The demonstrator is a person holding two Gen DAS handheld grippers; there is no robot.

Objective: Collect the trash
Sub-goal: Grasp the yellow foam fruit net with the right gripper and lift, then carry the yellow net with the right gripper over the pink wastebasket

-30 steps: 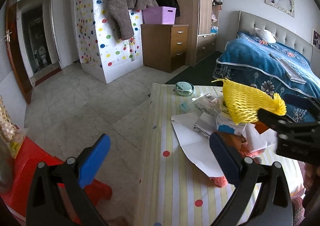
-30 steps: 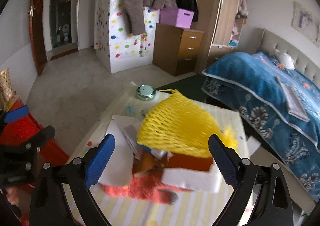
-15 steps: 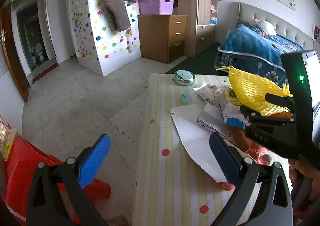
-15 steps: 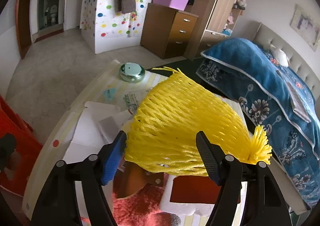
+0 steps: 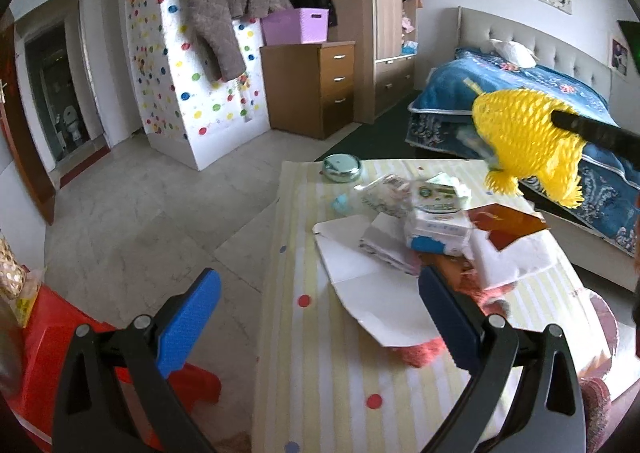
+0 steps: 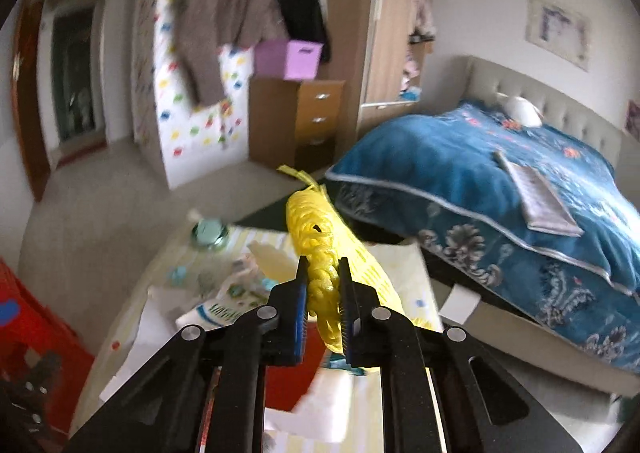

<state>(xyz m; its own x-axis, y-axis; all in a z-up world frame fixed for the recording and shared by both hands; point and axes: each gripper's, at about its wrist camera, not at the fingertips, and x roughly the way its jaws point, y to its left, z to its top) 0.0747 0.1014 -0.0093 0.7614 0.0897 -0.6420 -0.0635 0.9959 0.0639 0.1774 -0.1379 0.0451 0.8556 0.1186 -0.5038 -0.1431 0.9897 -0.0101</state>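
Closing on one yellow foam net [image 6: 320, 285], right gripper [image 6: 324, 293] pinches it; left gripper [image 5: 320, 317] open, perhaps empty

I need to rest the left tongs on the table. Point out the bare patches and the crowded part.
Bare: the striped tablecloth along the near left edge, between the floor-side edge and the white cardboard sheet. Also a small strip near the round metal tin. Crowded: the middle and right, with the tissue pack, red card and papers.
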